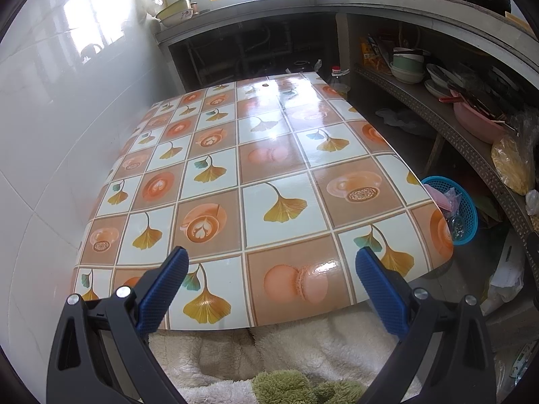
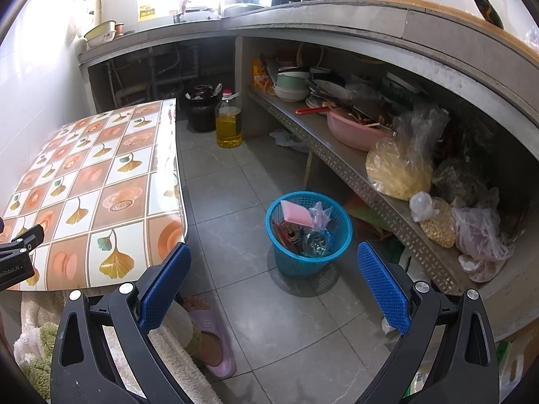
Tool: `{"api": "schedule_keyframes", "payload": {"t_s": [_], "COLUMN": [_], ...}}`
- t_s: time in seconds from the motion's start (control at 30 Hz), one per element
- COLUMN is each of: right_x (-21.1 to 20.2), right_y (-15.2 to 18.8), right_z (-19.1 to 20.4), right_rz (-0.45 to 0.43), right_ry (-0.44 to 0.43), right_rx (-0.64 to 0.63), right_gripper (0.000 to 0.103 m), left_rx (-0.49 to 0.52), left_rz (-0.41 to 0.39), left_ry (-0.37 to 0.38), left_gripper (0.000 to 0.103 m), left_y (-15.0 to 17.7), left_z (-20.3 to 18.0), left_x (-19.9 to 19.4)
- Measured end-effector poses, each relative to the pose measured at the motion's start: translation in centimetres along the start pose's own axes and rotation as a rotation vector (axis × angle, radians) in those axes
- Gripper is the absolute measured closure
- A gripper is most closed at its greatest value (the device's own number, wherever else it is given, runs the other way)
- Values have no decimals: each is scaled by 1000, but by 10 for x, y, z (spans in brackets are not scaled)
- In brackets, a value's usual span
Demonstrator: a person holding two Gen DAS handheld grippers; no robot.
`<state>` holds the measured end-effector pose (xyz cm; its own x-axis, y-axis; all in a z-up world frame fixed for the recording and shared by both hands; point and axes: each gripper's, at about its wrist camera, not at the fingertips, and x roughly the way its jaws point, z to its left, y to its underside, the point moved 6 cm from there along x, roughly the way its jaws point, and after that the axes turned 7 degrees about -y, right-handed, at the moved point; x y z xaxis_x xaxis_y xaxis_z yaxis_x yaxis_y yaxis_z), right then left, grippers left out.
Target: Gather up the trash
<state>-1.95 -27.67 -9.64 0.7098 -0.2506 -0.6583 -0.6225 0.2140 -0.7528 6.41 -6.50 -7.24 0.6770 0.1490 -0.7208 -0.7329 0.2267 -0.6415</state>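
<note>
A blue mesh basket [image 2: 308, 235] stands on the grey floor tiles. It holds a pink sponge-like block [image 2: 296, 213], crumpled clear plastic, red sticks and a round metal piece. My right gripper [image 2: 273, 262] hovers above and in front of it, open, with nothing between its blue pads. My left gripper [image 1: 271, 262] is open over the near edge of the table [image 1: 235, 155], which has a glossy tile-pattern cloth. The same basket [image 1: 461, 208] shows past the table's right corner. A small dark speck [image 1: 265, 85] lies at the table's far end.
A low metal shelf [image 2: 353, 168] runs along the right with bowls, a pink basin [image 2: 350, 129] and plastic bags. An oil bottle [image 2: 229, 123] and a dark jar [image 2: 201, 109] stand on the floor beyond the table. A person's slippered foot [image 2: 212, 340] is near my right gripper.
</note>
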Motion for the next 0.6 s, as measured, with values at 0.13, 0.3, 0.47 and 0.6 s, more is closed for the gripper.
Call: {"api": "schedule_keyframes", "payload": {"t_s": [0.13, 0.3, 0.47, 0.6], "right_x": [-1, -1, -2, -2], "right_y": [-4, -4, -5, -4], "right_z": [0, 0, 1, 1], "right_rz": [1, 0, 2, -1], "right_ry": [-1, -1, 0, 1], "right_rx": [-6, -5, -9, -5], "right_gripper": [8, 8, 8, 8], "left_rx": [0, 0, 0, 0], "left_rz": [0, 1, -1, -1], "left_ry": [0, 1, 1, 1], "left_gripper": [6, 6, 6, 6], "left_y": [0, 0, 0, 0], "left_z": [0, 1, 1, 1], "left_x": [1, 1, 1, 1]}}
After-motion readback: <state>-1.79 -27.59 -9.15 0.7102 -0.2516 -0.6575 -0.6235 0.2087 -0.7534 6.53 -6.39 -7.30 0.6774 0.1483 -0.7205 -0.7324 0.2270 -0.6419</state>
